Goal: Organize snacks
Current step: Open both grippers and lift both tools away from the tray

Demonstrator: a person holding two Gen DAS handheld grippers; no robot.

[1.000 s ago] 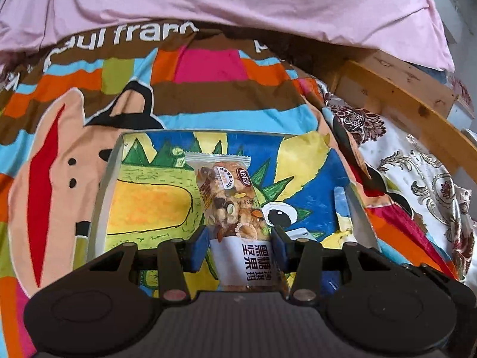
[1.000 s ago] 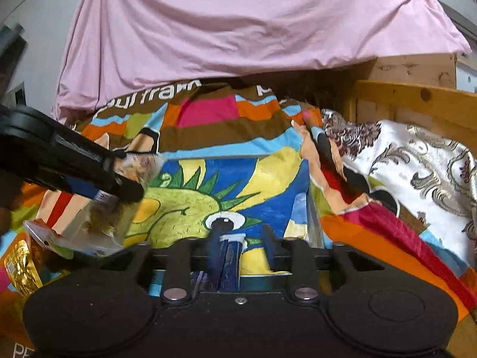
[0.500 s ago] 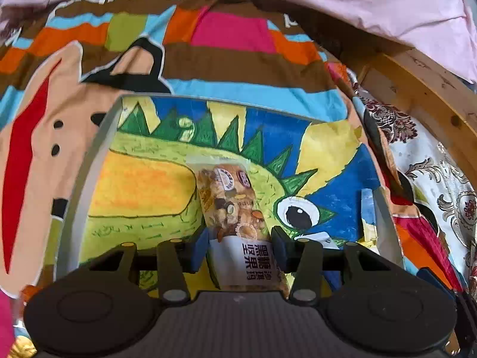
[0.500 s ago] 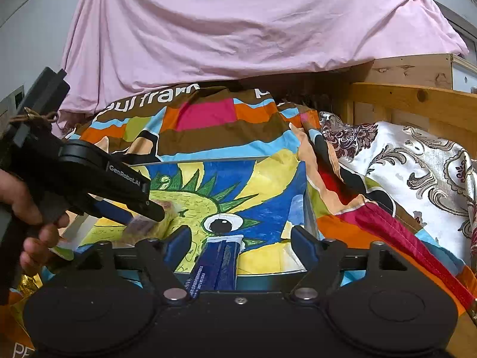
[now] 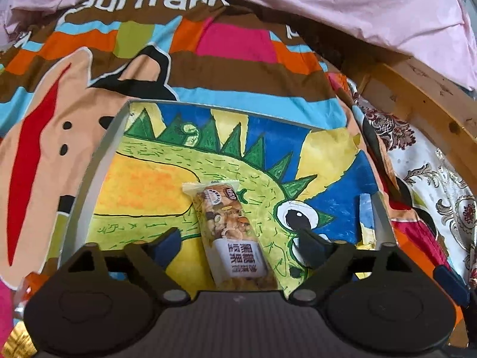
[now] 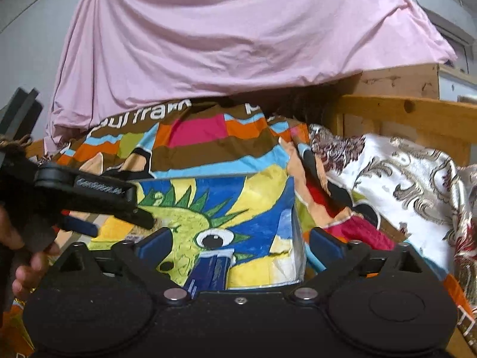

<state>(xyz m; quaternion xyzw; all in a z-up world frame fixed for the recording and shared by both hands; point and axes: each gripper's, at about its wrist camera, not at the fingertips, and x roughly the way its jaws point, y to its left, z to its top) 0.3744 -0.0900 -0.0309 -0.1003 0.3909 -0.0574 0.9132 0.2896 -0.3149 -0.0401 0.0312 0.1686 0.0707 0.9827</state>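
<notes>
A clear nut snack packet [image 5: 231, 232] with a white label lies flat in a shallow tray [image 5: 89, 191] whose bottom shows a green dinosaur drawing. My left gripper [image 5: 238, 243] is open, its fingers either side of the packet and clear of it. In the right wrist view a dark blue snack packet [image 6: 210, 271] lies in the same tray [image 6: 293, 226] near its front edge. My right gripper [image 6: 238, 246] is open wide around it, not touching. The left gripper also shows in the right wrist view [image 6: 119, 213], over the tray's left part.
The tray sits on a bright striped bedspread [image 5: 190, 68]. A pink sheet [image 6: 238, 29] hangs behind. A wooden bed frame [image 5: 423, 101] and a floral white cloth [image 6: 402, 179] lie to the right. A gold foil packet [image 5: 18, 343] lies at the lower left.
My left gripper opened and let the nut packet go onto the tray. My right gripper opened earlier, leaving the blue packet in the tray, and now stands wider.
</notes>
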